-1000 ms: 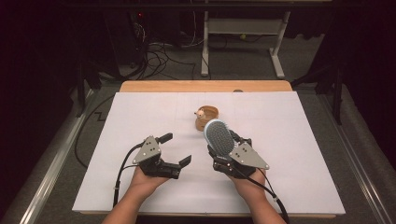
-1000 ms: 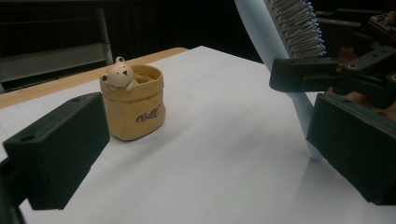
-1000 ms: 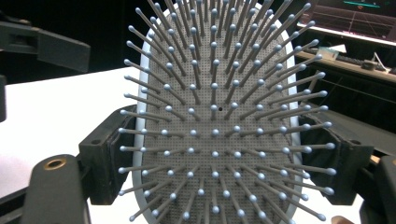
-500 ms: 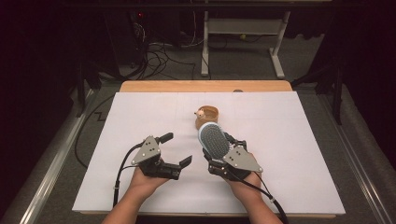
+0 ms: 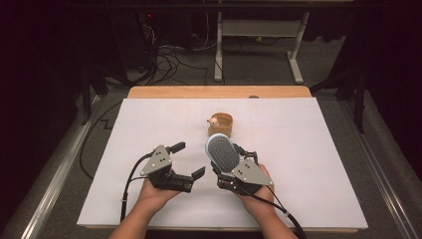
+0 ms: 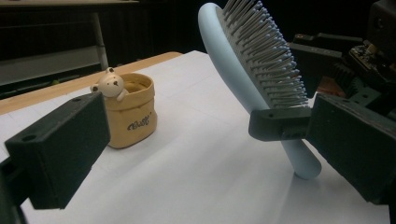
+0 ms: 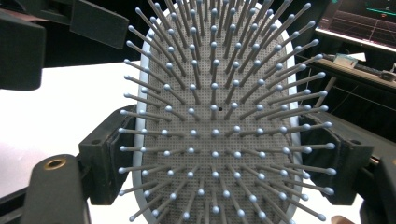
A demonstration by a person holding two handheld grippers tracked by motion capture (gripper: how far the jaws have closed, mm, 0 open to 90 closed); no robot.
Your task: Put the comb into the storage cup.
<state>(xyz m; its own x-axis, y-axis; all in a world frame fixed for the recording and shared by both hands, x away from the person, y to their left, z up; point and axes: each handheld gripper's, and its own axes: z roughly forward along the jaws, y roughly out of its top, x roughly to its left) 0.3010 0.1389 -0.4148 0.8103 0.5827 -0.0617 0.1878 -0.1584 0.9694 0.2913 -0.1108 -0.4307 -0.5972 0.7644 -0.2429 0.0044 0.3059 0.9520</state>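
- High view: left gripper [image 5: 187, 161] over the near part of the white sheet [image 5: 308, 149], jaws spread wide with nothing between them. Right gripper [image 5: 234, 159] beside it holds a pale blue hairbrush [image 5: 222, 153], bristles up; the handle and the jaws are hidden under the brush head and grey plate. Small yellow pouch [image 5: 220, 125] stands just beyond the brush, apart from it. Far table edge is bare wood; the room behind is too dark to read.
- Left gripper view: own jaws frame both sides, wide apart, empty. Brush [image 6: 254, 70] stands tilted, handle tip on the sheet [image 6: 187, 177], a dark jaw clamped on its neck. Pouch [image 6: 130, 116] has a bear figure at its rim, lettering blurred.
- Right gripper view: brush pad [image 7: 219, 116] blocks most of the frame, top and bottom cut off. Jaws press its rim from both sides.
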